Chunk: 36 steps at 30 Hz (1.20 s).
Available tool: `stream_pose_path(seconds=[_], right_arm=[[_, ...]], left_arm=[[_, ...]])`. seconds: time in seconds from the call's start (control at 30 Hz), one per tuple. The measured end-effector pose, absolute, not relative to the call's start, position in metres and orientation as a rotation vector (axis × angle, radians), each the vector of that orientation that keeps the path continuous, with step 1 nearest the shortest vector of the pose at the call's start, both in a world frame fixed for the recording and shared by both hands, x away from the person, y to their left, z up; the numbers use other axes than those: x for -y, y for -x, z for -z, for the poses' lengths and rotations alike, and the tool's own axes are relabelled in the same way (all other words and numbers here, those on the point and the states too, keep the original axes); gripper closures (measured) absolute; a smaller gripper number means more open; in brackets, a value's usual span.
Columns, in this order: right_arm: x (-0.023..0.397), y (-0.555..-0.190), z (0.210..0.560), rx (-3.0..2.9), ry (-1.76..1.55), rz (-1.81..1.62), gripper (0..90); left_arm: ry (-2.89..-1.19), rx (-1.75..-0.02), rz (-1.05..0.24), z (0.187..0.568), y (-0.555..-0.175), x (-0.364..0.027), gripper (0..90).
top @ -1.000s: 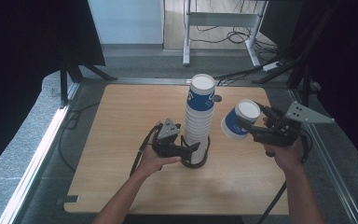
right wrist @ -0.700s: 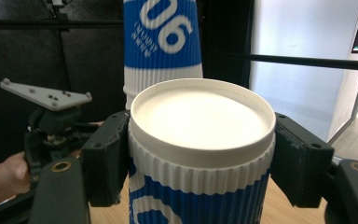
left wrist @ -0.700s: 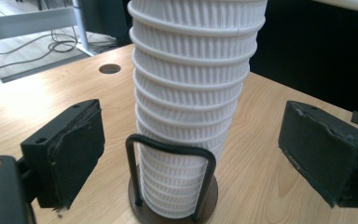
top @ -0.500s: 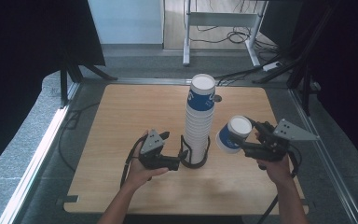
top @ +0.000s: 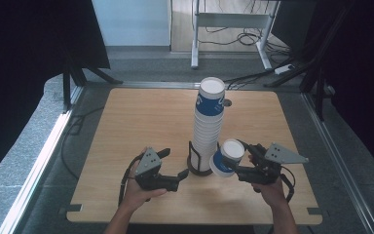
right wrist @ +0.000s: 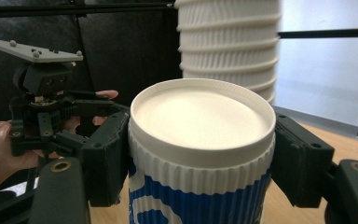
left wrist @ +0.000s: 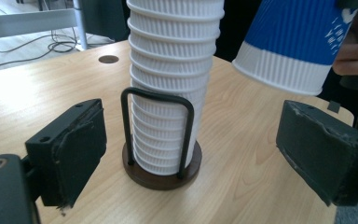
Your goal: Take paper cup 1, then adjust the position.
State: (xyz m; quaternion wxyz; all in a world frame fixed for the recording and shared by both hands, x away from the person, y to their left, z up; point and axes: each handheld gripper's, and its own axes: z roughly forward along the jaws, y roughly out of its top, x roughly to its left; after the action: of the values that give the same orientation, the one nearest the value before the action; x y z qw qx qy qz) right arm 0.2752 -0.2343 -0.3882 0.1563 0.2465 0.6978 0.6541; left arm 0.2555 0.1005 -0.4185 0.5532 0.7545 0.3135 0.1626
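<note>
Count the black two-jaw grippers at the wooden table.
2. The left gripper is open, jaws closing, beside the dark round cup holder. The right gripper clamps a blue-and-white ribbed paper cup right of the stack.

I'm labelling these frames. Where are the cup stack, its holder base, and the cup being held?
cup stack (top: 208,127), high view, ribbed white side.
holder base (left wrist: 161,179), left gripper view, front of the dark round disc.
held cup (right wrist: 200,116), right gripper view, flat white bottom.
</note>
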Motion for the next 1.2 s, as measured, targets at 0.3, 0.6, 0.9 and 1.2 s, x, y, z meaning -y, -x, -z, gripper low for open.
stream_pose_path(seconds=[0.3,0.6,0.9,1.2], right_arm=[[0.221,-0.266,0.406,-2.040,-0.692,-1.879,28.8],[0.214,-0.263,0.416,-2.097,-0.681,-1.843,28.8],[0.194,-0.264,0.423,-2.144,-0.647,-1.829,28.7],[0.186,-0.264,0.426,-2.144,-0.639,-1.832,28.7]], left_arm=[[-1.822,-0.712,-0.388,0.420,-0.243,-0.096,8.8],[-1.867,-0.683,-0.373,0.427,-0.235,-0.091,8.8],[-1.886,-0.668,-0.358,0.429,-0.232,-0.084,8.7],[-1.897,-0.670,-0.355,0.432,-0.232,-0.081,7.0]])
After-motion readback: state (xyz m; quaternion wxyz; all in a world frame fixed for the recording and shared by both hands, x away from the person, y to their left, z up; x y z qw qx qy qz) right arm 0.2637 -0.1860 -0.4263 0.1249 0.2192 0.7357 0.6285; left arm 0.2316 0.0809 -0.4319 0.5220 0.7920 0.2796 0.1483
